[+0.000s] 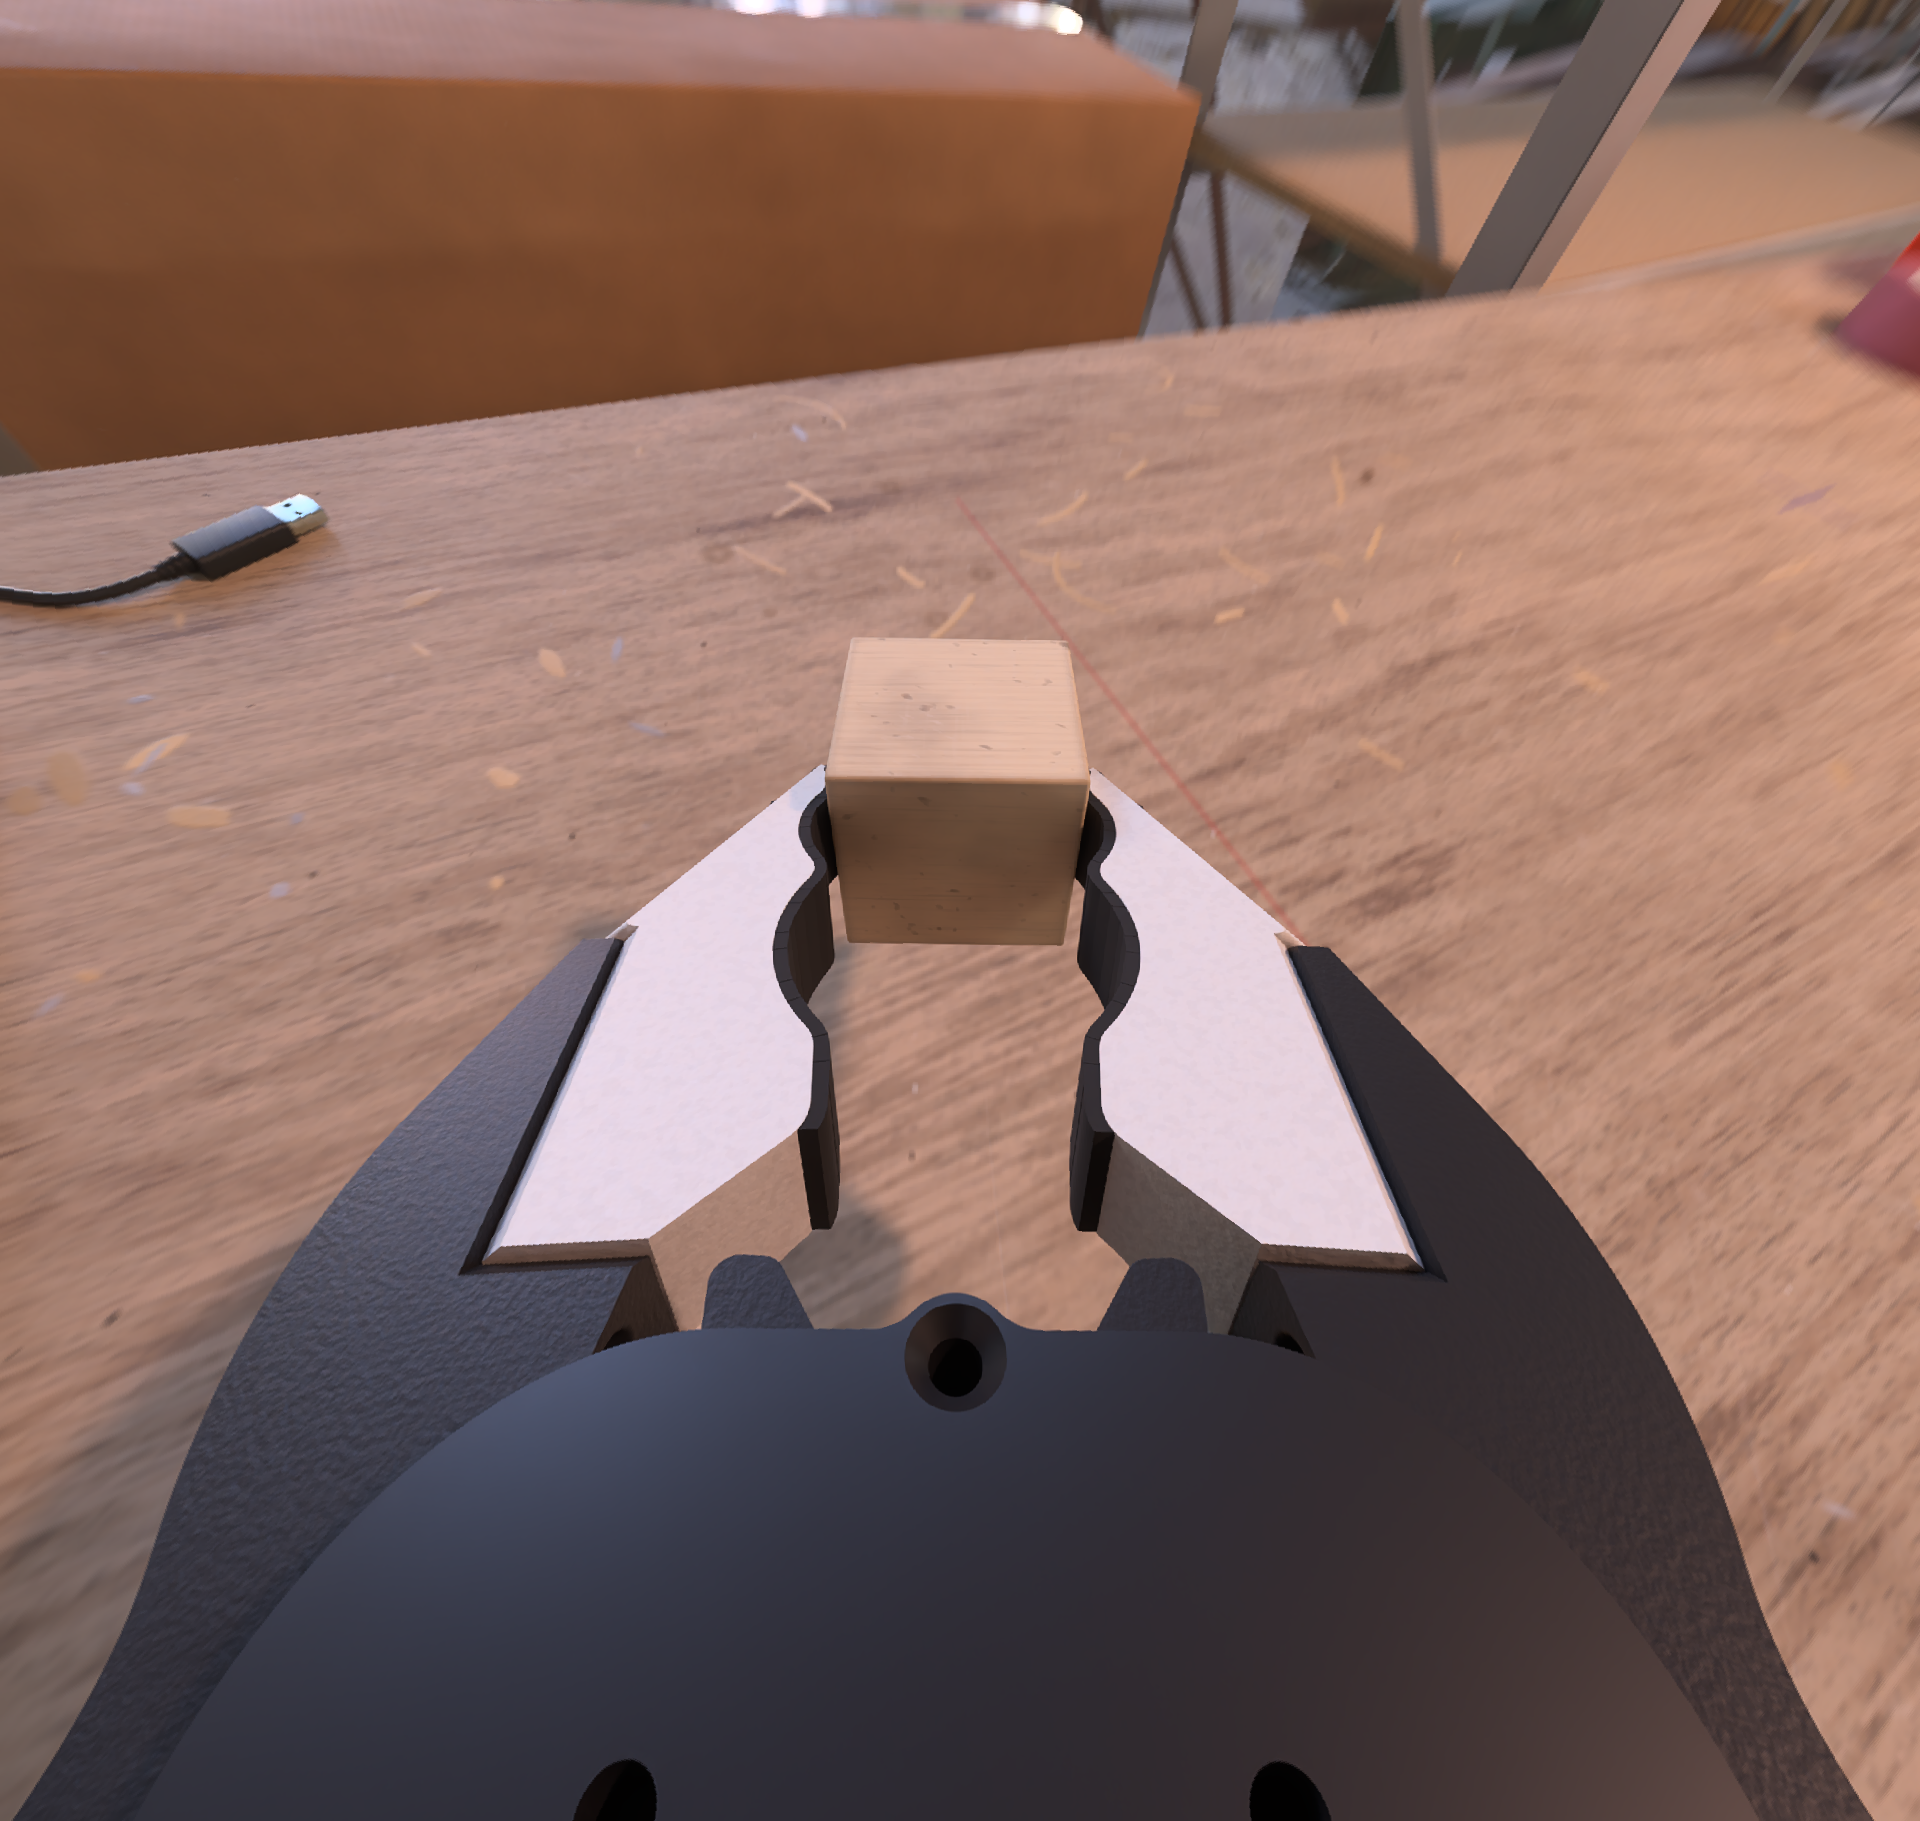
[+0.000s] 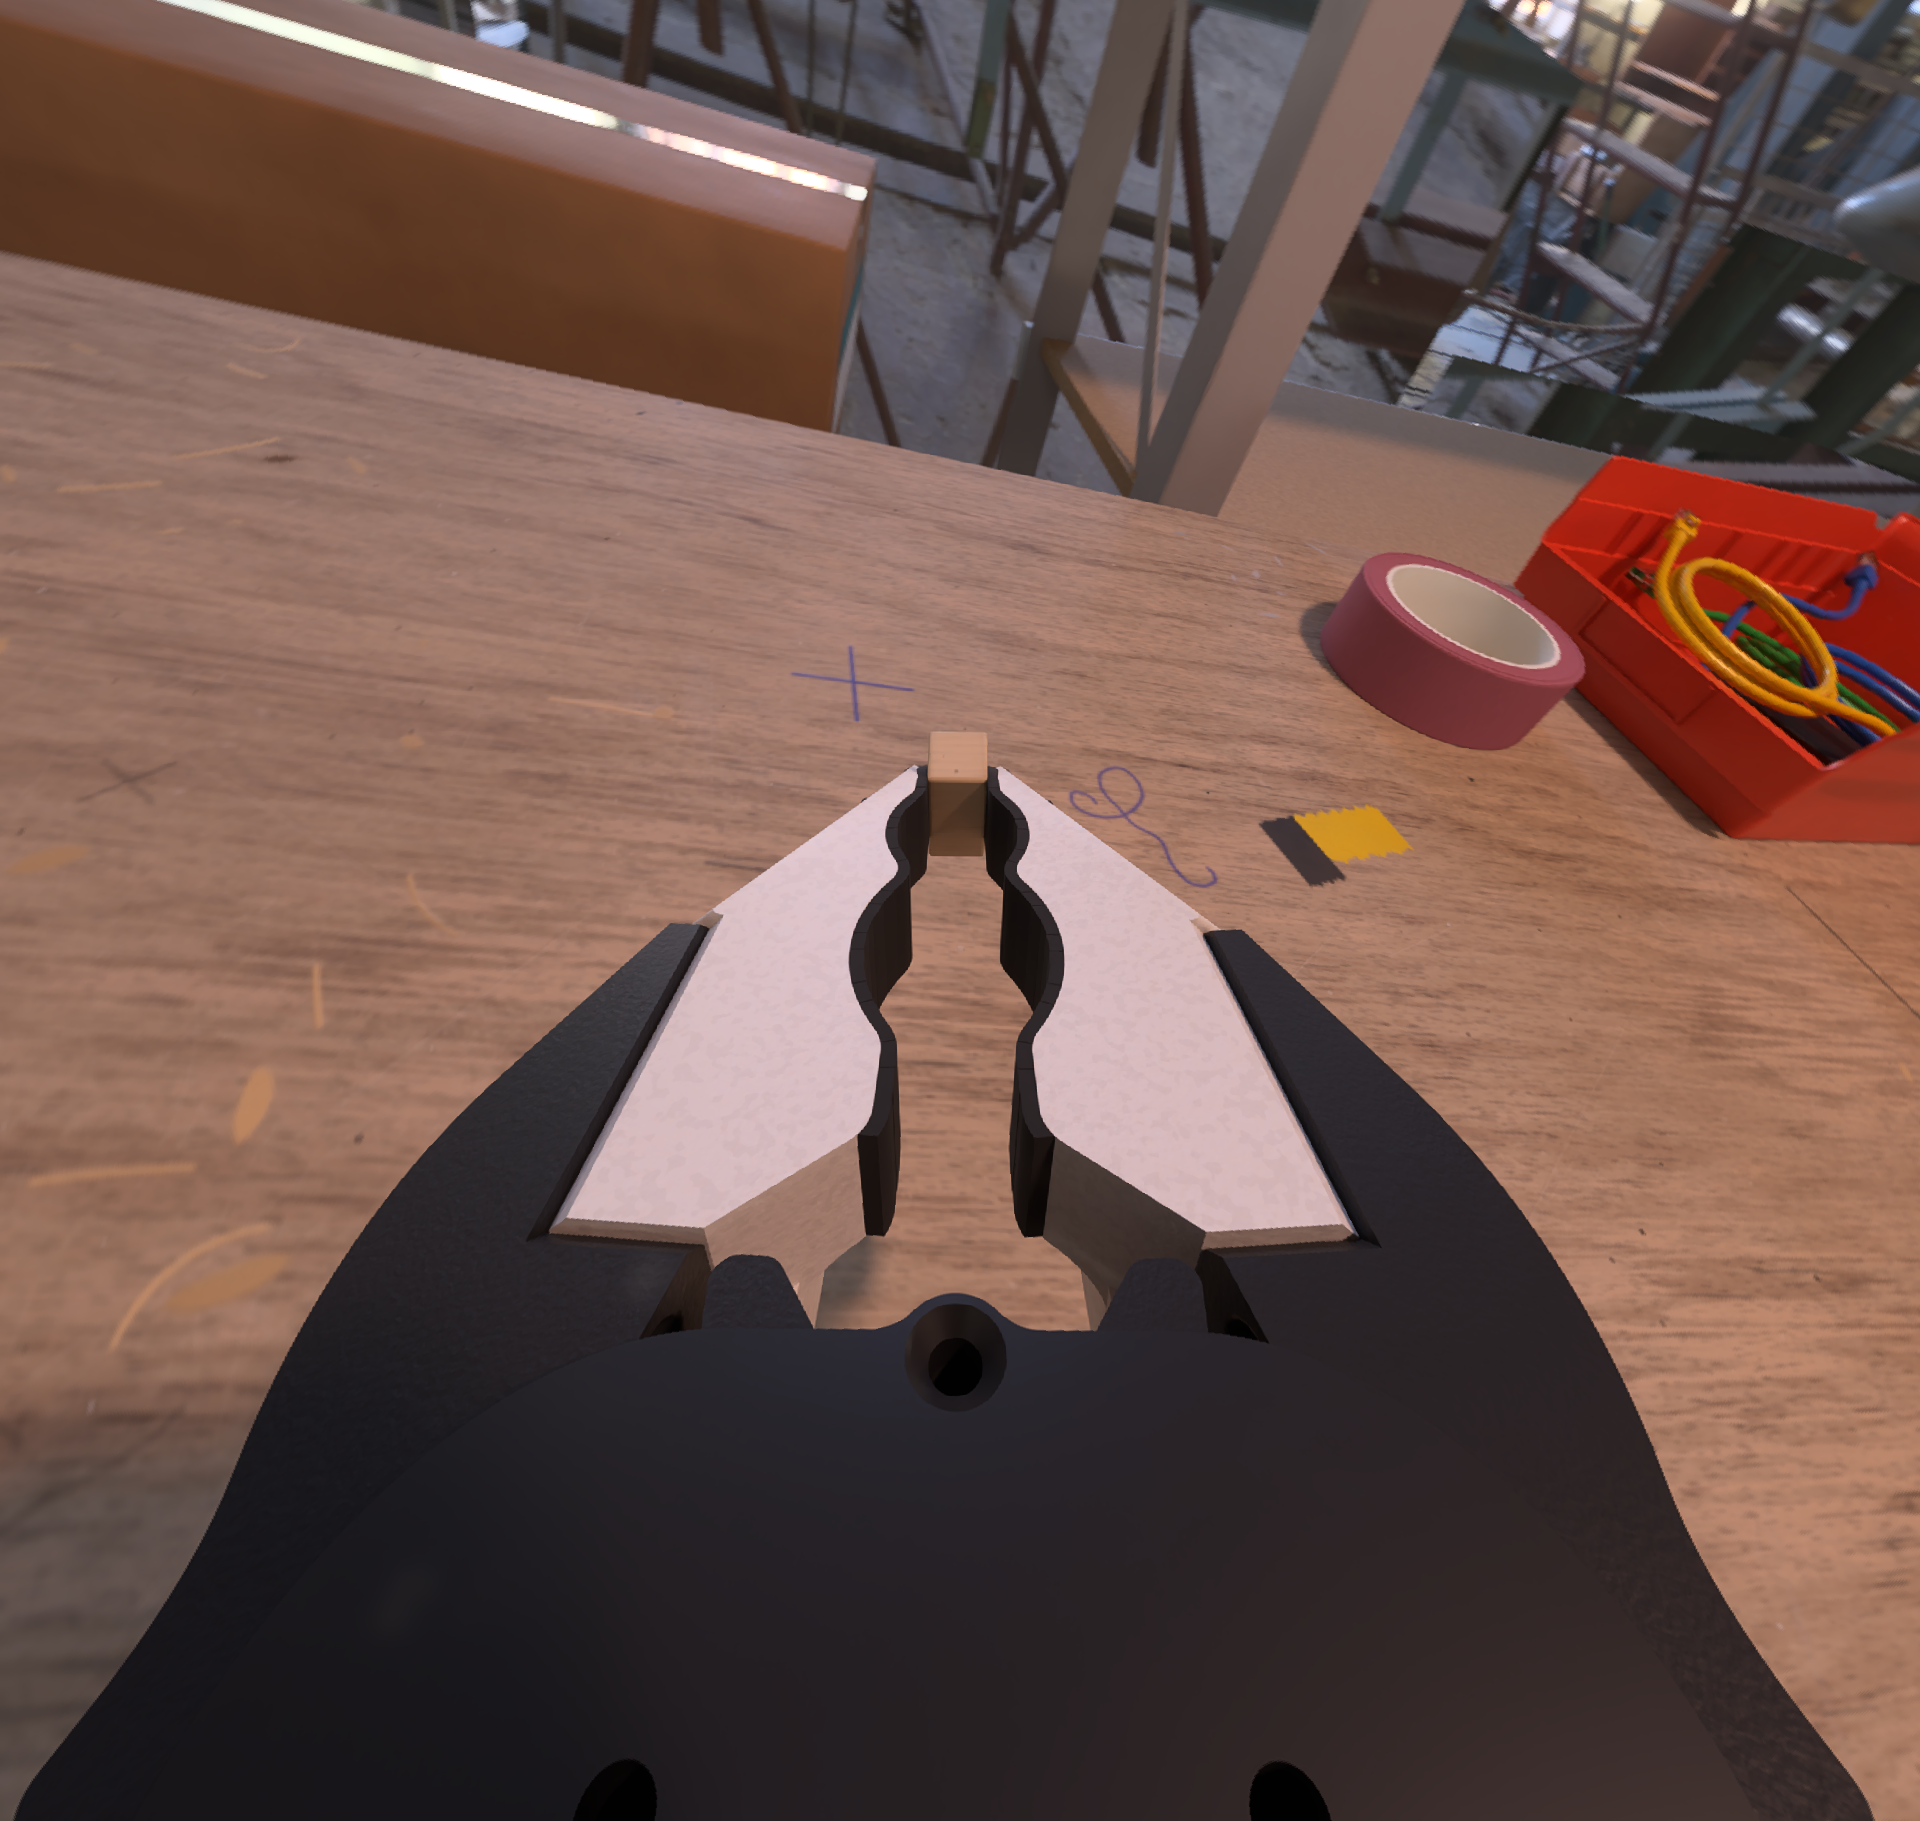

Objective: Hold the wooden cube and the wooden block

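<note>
In the left wrist view my left gripper (image 1: 956,815) is shut on a pale wooden cube (image 1: 956,784), clamped between the fingertips and held a little above the wooden tabletop (image 1: 1455,732). In the right wrist view my right gripper (image 2: 956,805) is shut on a small, narrow wooden block (image 2: 957,795), pinched at the very tips above the tabletop (image 2: 416,732). Neither gripper shows in the other's view.
A black USB cable (image 1: 223,540) lies at the far left. A pink tape roll (image 2: 1455,649) and a red bin of coloured cables (image 2: 1766,649) stand at the right. A yellow tape scrap (image 2: 1351,833) and pen marks lie close by. A brown box (image 1: 571,213) stands behind the table edge.
</note>
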Robot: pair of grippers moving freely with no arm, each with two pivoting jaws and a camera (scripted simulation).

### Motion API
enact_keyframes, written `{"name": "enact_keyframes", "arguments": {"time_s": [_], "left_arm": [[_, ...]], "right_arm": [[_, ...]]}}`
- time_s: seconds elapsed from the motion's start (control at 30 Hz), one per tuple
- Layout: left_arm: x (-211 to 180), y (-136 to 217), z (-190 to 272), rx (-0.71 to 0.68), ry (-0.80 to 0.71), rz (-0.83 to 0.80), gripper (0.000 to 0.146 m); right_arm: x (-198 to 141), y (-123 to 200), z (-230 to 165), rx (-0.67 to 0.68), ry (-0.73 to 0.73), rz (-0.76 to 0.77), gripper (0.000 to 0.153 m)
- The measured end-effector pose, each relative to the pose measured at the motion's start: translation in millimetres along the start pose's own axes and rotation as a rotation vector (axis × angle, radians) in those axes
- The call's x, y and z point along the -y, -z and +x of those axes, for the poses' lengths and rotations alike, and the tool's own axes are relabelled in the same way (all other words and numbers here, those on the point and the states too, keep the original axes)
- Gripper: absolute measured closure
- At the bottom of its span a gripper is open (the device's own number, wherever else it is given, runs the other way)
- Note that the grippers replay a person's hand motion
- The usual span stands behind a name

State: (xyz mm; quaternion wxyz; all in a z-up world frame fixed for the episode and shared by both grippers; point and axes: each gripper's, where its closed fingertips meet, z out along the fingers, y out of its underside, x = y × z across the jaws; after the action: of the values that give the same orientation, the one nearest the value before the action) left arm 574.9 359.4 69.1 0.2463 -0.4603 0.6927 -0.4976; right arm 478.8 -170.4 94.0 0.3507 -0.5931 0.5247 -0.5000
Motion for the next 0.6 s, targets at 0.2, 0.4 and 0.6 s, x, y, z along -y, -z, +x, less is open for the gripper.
{"name": "enact_keyframes", "arguments": {"time_s": [0.2, 0.4, 0.6], "left_arm": [[16, -7, -18, -0.049, 0.12, 0.104, 0.102], [9, -15, -30, -0.043, 0.19, 0.06, 0.102], [9, -14, -37, -0.033, 0.246, 0.075, 0.102]], "right_arm": [[3, -14, 7, -0.12, 0.009, -0.026, 0.143], [-1, -18, 12, -0.166, 0.041, -0.031, 0.143], [-9, -18, 23, -0.185, -0.026, -0.047, 0.143]]}}
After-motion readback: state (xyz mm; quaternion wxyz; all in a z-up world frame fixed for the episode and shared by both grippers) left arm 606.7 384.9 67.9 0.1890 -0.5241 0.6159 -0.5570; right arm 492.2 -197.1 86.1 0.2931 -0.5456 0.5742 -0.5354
